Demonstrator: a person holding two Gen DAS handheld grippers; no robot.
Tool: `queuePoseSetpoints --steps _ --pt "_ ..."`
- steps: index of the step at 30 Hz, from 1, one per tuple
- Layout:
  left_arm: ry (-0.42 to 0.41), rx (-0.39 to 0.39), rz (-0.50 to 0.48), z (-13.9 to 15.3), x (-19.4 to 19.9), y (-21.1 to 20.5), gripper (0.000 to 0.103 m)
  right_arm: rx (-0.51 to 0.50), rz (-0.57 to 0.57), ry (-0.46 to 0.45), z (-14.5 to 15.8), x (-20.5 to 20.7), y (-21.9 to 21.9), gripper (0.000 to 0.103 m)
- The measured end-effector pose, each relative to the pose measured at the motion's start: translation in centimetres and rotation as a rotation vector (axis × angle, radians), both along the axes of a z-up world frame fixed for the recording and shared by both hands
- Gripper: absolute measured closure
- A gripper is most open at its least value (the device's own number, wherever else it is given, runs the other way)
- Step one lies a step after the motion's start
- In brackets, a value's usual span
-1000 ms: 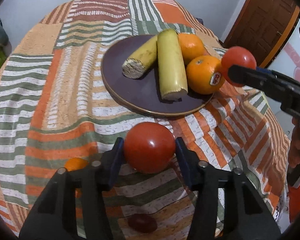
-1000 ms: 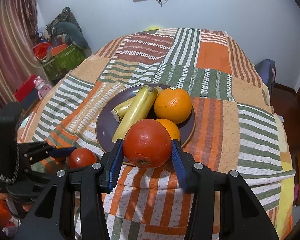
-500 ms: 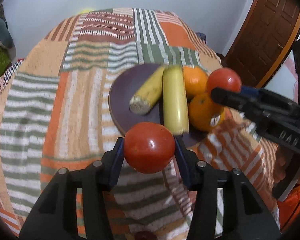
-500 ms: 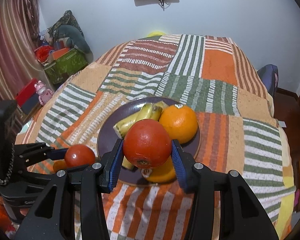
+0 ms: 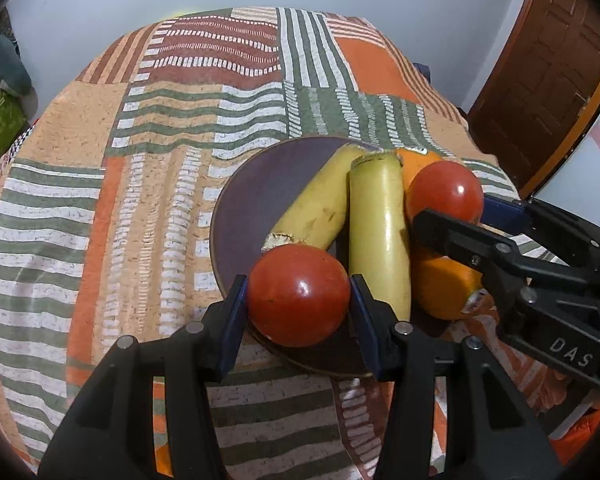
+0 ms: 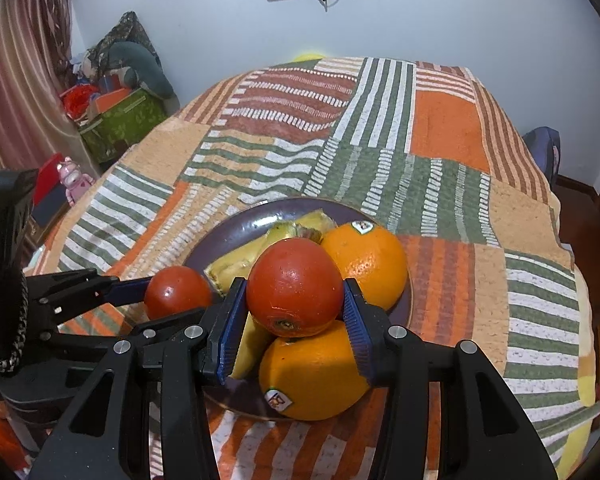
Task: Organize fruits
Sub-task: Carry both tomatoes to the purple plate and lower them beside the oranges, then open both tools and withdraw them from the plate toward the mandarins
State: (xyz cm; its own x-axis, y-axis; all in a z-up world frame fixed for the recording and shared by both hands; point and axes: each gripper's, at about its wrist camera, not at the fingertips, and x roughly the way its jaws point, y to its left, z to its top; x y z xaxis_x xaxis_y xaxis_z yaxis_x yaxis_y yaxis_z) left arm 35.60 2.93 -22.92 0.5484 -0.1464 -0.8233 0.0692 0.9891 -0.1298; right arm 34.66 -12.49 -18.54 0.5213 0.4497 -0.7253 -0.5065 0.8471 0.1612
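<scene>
A dark purple plate on the patchwork tablecloth carries two yellow bananas and two oranges. My left gripper is shut on a red tomato and hangs over the plate's near rim. My right gripper is shut on a second red tomato above the oranges. In the left wrist view the right gripper and its tomato come in from the right. In the right wrist view the left gripper and its tomato sit at the left.
The round table's tablecloth has open cloth left of and behind the plate. A wooden door stands at the right. Boxes and a stuffed toy sit on the floor at the left. A chair is behind the table.
Both grippers have moved forward with their tomatoes, from the table's near side to over the plate. The two grippers now sit closer together.
</scene>
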Motion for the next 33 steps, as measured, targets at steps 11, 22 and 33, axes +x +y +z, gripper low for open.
queuePoseSetpoints --steps 11,22,33 --pt "0.008 -0.018 0.013 0.3 0.0 0.3 0.052 0.009 -0.015 0.005 0.1 0.1 -0.6 0.045" --pt "-0.08 -0.01 0.001 5.5 -4.4 -0.1 0.052 0.012 -0.025 -0.063 3.9 -3.4 -1.8 0.041" --pt "-0.224 0.037 0.0 11.9 -13.5 0.1 0.04 0.005 -0.032 -0.158 8.3 -10.7 -2.8 0.032"
